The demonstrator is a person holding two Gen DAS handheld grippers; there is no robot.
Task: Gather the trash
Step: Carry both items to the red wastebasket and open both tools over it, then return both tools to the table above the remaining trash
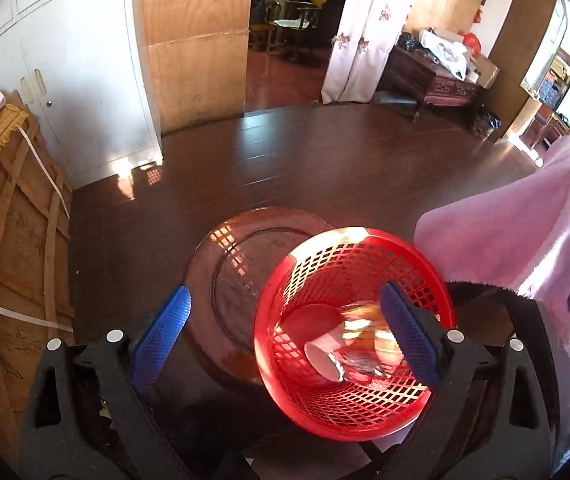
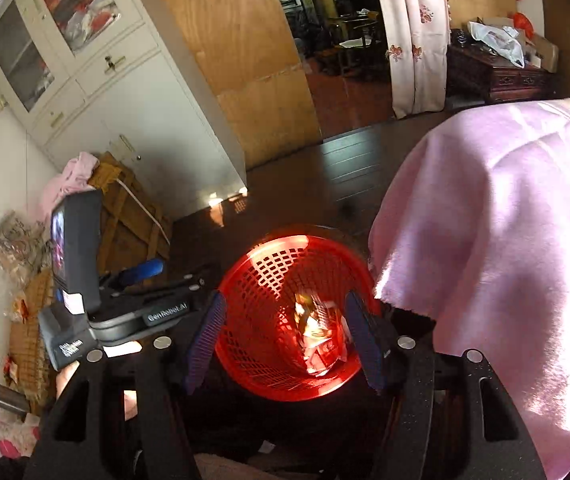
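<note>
A red mesh basket (image 1: 337, 280) stands on the dark floor and shows in both wrist views (image 2: 269, 280). Inside it lie a white paper cup (image 1: 325, 356) and blurred shiny wrappers (image 2: 315, 328). My left gripper (image 1: 289, 332) is open and empty above the basket's left side; its right finger crosses the basket's mouth. My right gripper (image 2: 285, 344) is open and empty, its blue fingers either side of the basket. The left gripper's body (image 2: 133, 312) shows at the left of the right wrist view.
A round reddish wooden tray (image 1: 241, 264) lies under the basket. A pink cloth (image 2: 505, 248) drapes over furniture right of the basket. A wooden crate (image 1: 13, 240) and white cabinets (image 1: 77, 64) stand at left. An open doorway is beyond.
</note>
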